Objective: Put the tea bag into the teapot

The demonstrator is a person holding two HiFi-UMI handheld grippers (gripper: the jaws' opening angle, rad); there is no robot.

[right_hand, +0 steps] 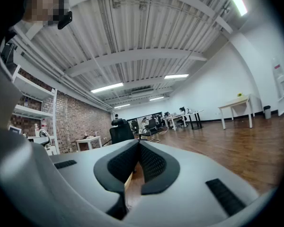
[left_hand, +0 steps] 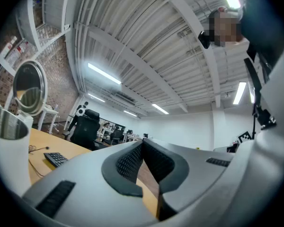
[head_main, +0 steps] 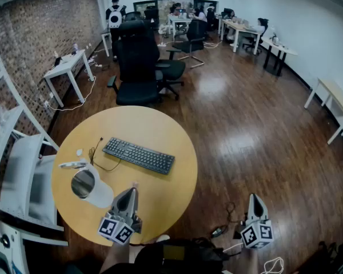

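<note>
The counter [head_main: 160, 127] is round and of light wood. The white teapot [head_main: 92, 188] stands on its left part, near the front edge. The lid [head_main: 72, 165] is swung open to the far side, so the shiny metal inside shows. In the left gripper view the teapot [left_hand: 7, 136] is at the left edge, with its round lid [left_hand: 29, 86] standing up above it.

Just behind the teapot a small white piece [head_main: 79, 152] lies on the counter. It is too small to tell whether it is the tea bag, and I see no tea bag in either tool. A black keyboard [head_main: 138, 156] lies at the middle of the counter, and a thin black cable [head_main: 95, 154] runs between it and the teapot.

The left tool [head_main: 134, 187] is over the front part of the counter, just right of the teapot and not touching it. Its jaws are closed together at the tips, with nothing between them [left_hand: 142, 144].

The right tool [head_main: 254, 198] is well apart from the counter, over the wooden floor [head_main: 246, 119] on the right. Its jaws are also pressed together and hold nothing [right_hand: 138, 144].

A black office chair [head_main: 138, 67] stands behind the counter.
</note>
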